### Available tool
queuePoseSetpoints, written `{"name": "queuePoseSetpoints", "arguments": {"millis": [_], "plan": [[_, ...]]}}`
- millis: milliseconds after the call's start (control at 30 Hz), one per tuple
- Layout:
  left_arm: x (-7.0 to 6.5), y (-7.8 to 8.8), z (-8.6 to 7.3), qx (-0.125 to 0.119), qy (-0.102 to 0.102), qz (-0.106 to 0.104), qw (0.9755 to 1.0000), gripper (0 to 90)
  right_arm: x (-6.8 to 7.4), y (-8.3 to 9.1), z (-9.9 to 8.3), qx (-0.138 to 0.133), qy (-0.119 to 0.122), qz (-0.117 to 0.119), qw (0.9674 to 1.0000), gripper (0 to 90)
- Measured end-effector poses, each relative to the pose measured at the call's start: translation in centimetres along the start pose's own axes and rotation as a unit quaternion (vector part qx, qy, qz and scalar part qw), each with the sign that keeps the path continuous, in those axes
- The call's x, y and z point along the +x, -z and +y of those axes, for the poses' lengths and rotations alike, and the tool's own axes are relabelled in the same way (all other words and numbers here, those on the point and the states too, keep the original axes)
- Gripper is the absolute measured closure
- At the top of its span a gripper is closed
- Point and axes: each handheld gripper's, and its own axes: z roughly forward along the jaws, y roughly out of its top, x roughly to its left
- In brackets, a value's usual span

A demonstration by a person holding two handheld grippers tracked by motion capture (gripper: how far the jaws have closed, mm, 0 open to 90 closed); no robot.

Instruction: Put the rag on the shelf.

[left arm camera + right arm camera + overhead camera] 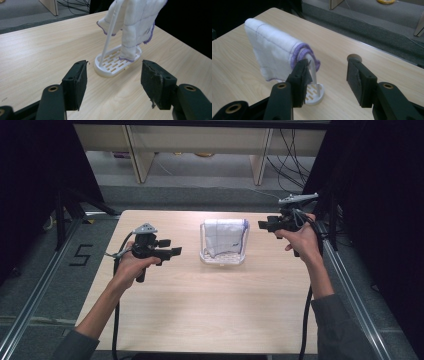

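Pale wood-grain bench (200, 305), bare but for one item at centre. White slatted plastic rack (223, 256) with an upright hoop, standing mid-bench; white purple-edged cloth (223, 236) draped over its top bar, hanging both sides. Left claw (169, 252) at nine o'clock of the rack, well apart, released, nothing between the pads. Right claw (266, 225) at two o'clock, near, likewise released and empty. Probably hanging finished or removal about to start: approach level, pinch only cloth at the hem, avoid nudging the light rack.
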Motion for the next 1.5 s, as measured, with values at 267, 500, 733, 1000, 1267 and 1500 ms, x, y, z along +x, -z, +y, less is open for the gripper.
{"name": "queuePoseSetpoints", "arguments": {"millis": [267,500,733,1000,1267,1500], "plan": [[-1.4,0.8,-1.6,-0.001,-0.013,-0.003,0.9999,35.8,0.9,0.0,-2.3,0.002,-0.003,0.013,0.9999,51.5],[-1.8,0.9,-2.9,0.006,-0.014,-0.001,0.9999,35.1,1.4,0.6,-4.0,-0.002,-0.012,0.016,0.9998,50.2],[-2.3,1.2,-3.2,0.008,-0.022,0.005,0.9997,33.4,2.0,0.6,-5.7,-0.008,-0.016,0.022,0.9996,48.8],[-3.0,0.8,-4.2,0.017,-0.028,-0.003,0.9994,32.3,2.6,0.6,-7.3,-0.022,-0.025,0.034,0.9989,45.9],[-3.7,0.7,-5.2,0.023,-0.034,-0.005,0.9991,31.7,3.0,0.3,-8.7,-0.002,-0.038,0.046,0.9982,45.1],[-4.0,0.5,-5.8,0.031,-0.035,-0.009,0.9989,31.1,3.4,0.1,-9.6,-0.004,-0.027,0.050,0.9984,43.9]]}}
